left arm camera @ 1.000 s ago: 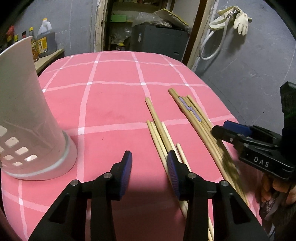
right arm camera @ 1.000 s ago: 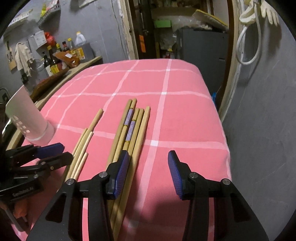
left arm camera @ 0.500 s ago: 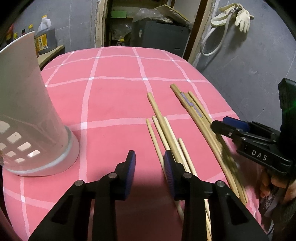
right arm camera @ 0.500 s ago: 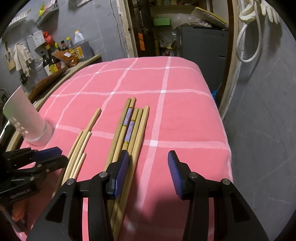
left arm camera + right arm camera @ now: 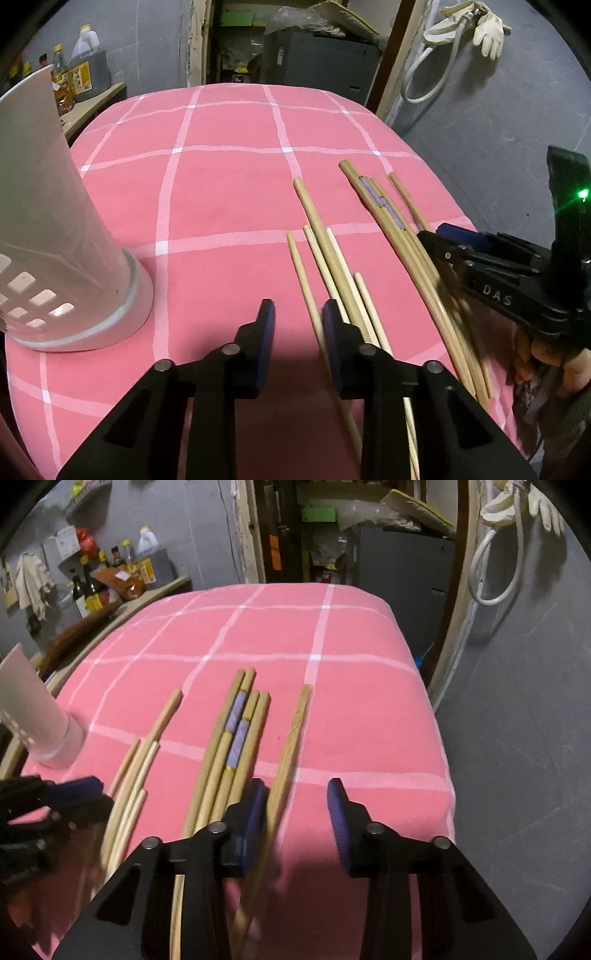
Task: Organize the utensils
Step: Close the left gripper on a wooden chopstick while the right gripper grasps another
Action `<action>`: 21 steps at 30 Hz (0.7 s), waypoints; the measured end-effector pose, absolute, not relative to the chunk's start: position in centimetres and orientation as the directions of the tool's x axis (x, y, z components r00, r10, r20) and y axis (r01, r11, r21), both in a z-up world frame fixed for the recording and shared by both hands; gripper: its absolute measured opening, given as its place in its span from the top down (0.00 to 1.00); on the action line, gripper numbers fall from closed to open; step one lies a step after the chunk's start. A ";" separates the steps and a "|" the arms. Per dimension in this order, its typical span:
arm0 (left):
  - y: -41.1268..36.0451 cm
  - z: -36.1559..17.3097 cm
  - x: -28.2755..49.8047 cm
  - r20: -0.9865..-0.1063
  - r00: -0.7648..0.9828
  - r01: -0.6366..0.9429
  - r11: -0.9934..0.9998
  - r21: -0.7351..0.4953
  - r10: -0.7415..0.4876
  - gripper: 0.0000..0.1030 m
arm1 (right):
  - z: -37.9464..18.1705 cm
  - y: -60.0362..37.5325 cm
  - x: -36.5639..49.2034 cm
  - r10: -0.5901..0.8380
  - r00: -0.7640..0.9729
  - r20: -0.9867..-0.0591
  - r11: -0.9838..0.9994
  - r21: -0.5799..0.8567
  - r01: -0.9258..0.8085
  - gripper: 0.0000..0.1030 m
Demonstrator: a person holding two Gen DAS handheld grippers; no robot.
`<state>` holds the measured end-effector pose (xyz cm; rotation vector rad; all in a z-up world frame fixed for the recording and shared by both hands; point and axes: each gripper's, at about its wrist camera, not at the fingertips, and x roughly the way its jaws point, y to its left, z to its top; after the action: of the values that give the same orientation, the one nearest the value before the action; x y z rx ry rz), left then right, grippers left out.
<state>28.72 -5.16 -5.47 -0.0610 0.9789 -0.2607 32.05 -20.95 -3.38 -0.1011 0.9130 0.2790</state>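
Two bundles of wooden chopsticks lie on the pink checked tablecloth. A left bundle of plain sticks lies just ahead of my left gripper, which is open, its right finger over them. A right bundle has purple bands. One chopstick lies apart from that bundle, between the fingers of my open right gripper, close to the left finger. The right gripper also shows in the left wrist view. A white perforated utensil holder stands upright at the left; it also shows in the right wrist view.
The table's right edge drops off beside a grey wall. Bottles stand on a wooden counter at the back left. A hose and gloves hang on the wall. A dark cabinet stands behind the table.
One chopstick has slid right, away from the banded bundle, and now lies between my right gripper's fingers. My left gripper has narrowed somewhat and shifted relative to the plain sticks.
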 end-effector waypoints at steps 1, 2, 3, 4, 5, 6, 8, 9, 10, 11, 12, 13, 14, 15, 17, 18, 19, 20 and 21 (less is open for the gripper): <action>-5.1 -5.5 28.8 -0.814 0.525 0.192 0.966 -0.172 -0.249 0.82 | -3.3 -20.9 32.0 0.198 0.576 -0.793 0.959 0.035 -0.281 0.73; -5.2 -5.5 29.0 -0.816 0.520 0.191 0.966 -0.177 -0.252 0.84 | -3.3 -20.9 32.1 0.201 0.573 -0.795 0.958 0.038 -0.284 0.74; -5.2 -5.5 29.1 -0.819 0.512 0.190 0.964 -0.186 -0.259 0.84 | -3.3 -20.8 32.1 0.201 0.571 -0.796 0.958 0.037 -0.286 0.74; -5.3 -5.5 29.2 -0.820 0.508 0.191 0.963 -0.192 -0.265 0.84 | -3.4 -20.7 32.2 0.200 0.569 -0.798 0.957 0.035 -0.288 0.74; -5.3 -5.5 29.2 -0.820 0.504 0.195 0.961 -0.197 -0.270 0.84 | -3.4 -20.5 32.4 0.201 0.564 -0.801 0.956 0.034 -0.292 0.72; -5.4 -5.5 29.4 -0.821 0.502 0.198 0.960 -0.198 -0.273 0.84 | -3.4 -20.4 32.4 0.202 0.561 -0.803 0.955 0.035 -0.294 0.71; -5.6 -5.5 29.5 -0.824 0.499 0.202 0.961 -0.190 -0.267 0.84 | -3.4 -20.1 32.8 0.201 0.554 -0.808 0.955 0.036 -0.293 0.71; -5.7 -5.5 29.6 -0.826 0.496 0.201 0.961 -0.190 -0.267 0.84 | -3.4 -20.0 32.9 0.202 0.552 -0.809 0.955 0.037 -0.294 0.71; -5.7 -5.5 29.7 -0.828 0.491 0.198 0.961 -0.194 -0.269 0.85 | -3.4 -20.1 33.1 0.205 0.548 -0.811 0.956 0.045 -0.291 0.73; -5.7 -5.5 29.8 -0.830 0.489 0.193 0.961 -0.197 -0.268 0.89 | -3.4 -20.1 33.2 0.207 0.546 -0.812 0.957 0.053 -0.284 0.74; -5.6 -5.5 29.9 -0.831 0.489 0.183 0.963 -0.198 -0.264 0.95 | -3.3 -20.2 33.4 0.210 0.542 -0.813 0.959 0.064 -0.275 0.76; -5.4 -5.5 30.0 -0.831 0.486 0.177 0.962 -0.209 -0.270 0.96 | -3.3 -20.3 33.5 0.208 0.542 -0.814 0.961 0.067 -0.268 0.85; -5.2 -5.6 30.0 -0.829 0.485 0.171 0.960 -0.222 -0.279 0.96 | -3.3 -20.5 33.5 0.214 0.537 -0.816 0.962 0.082 -0.260 0.90; -5.1 -5.6 30.0 -0.827 0.485 0.170 0.958 -0.230 -0.285 0.97 | -3.3 -20.7 33.5 0.225 0.529 -0.818 0.962 0.102 -0.252 0.90; -4.8 -5.6 29.4 -0.821 0.488 0.171 0.954 -0.245 -0.298 0.97 | -3.2 -21.4 33.5 0.269 0.518 -0.812 0.959 0.173 -0.226 0.93; -4.7 -5.5 29.3 -0.818 0.489 0.172 0.953 -0.251 -0.304 0.97 | -3.2 -21.7 33.3 0.288 0.518 -0.805 0.955 0.201 -0.218 0.95; -4.5 -5.4 29.0 -0.813 0.494 0.174 0.951 -0.256 -0.309 0.97 | -3.2 -22.1 32.9 0.303 0.521 -0.798 0.952 0.227 -0.207 0.95; -4.3 -5.3 28.6 -0.807 0.501 0.177 0.950 -0.259 -0.313 0.97 | -3.1 -22.2 32.6 0.312 0.526 -0.791 0.950 0.239 -0.203 0.95; -4.3 -5.1 28.4 -0.800 0.509 0.180 0.949 -0.260 -0.316 0.97 | -2.9 -22.3 32.2 0.319 0.532 -0.784 0.947 0.250 -0.200 0.95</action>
<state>28.37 -4.30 -5.08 -0.1499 0.9931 -0.3003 32.25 -22.28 -2.95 0.1352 0.9618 0.3108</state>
